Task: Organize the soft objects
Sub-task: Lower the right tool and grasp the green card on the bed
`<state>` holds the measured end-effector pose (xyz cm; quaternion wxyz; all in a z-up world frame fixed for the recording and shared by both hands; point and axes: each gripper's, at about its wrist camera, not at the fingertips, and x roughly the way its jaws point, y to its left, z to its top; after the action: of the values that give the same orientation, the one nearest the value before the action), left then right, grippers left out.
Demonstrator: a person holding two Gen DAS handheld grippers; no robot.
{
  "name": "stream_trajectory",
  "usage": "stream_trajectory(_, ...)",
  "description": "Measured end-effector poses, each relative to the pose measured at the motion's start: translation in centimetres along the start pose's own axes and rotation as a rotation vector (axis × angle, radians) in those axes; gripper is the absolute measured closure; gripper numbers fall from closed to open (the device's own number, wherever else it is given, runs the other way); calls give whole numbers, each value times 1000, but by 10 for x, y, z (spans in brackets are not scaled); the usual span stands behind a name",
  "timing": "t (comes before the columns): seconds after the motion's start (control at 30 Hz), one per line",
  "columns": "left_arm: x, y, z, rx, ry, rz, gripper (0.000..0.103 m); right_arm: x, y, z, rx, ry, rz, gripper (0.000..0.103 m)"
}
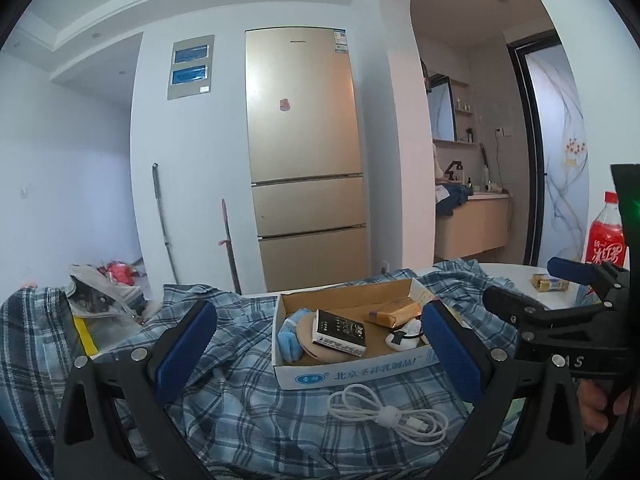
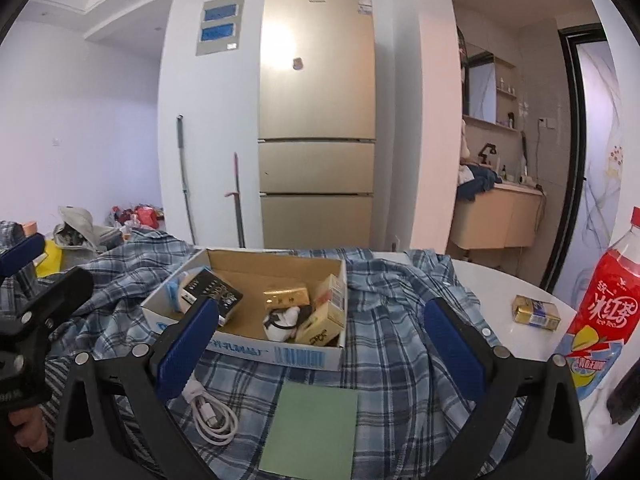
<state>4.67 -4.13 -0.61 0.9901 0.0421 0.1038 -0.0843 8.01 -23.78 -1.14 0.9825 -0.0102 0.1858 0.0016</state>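
Note:
A blue plaid shirt [image 1: 248, 364] lies crumpled over the white table; it also shows in the right wrist view [image 2: 396, 320]. An open cardboard box [image 1: 352, 368] sits on it, also seen in the right wrist view [image 2: 264, 350], holding a blue cloth [image 1: 290, 338], a black box [image 1: 340, 330], a small white plush [image 2: 282, 320] and gold packets. My left gripper [image 1: 320, 340] is open and empty, just before the box. My right gripper [image 2: 320, 340] is open and empty above the shirt. A coiled white cable [image 1: 394, 410] and a green card [image 2: 312, 428] lie on the shirt.
A red drink bottle [image 2: 608, 304] and a gold packet [image 2: 536, 311] stand on the bare table [image 2: 492, 280] at right. A grey bag [image 1: 100, 296] and a yellow item [image 1: 84, 334] lie at left. A gold fridge [image 1: 304, 152] stands behind.

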Motion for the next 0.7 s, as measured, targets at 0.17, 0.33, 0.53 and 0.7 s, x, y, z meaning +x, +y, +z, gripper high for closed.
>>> stream_trajectory(0.17, 3, 1, -2, -8, 13, 5, 0, 16, -5, -3, 28, 93, -14, 1)
stream_trajectory(0.33, 12, 9, -4, -47, 60, 51, 0, 41, -9, -12, 47, 238, -7, 6)
stream_trajectory(0.53, 24, 10, -6, -48, 131, 54, 3, 67, -8, -26, 42, 399, 12, 11)
stream_trajectory(0.7, 46, 7, -15, -34, 262, -1, 16, 89, -5, -40, 43, 535, 16, 22)
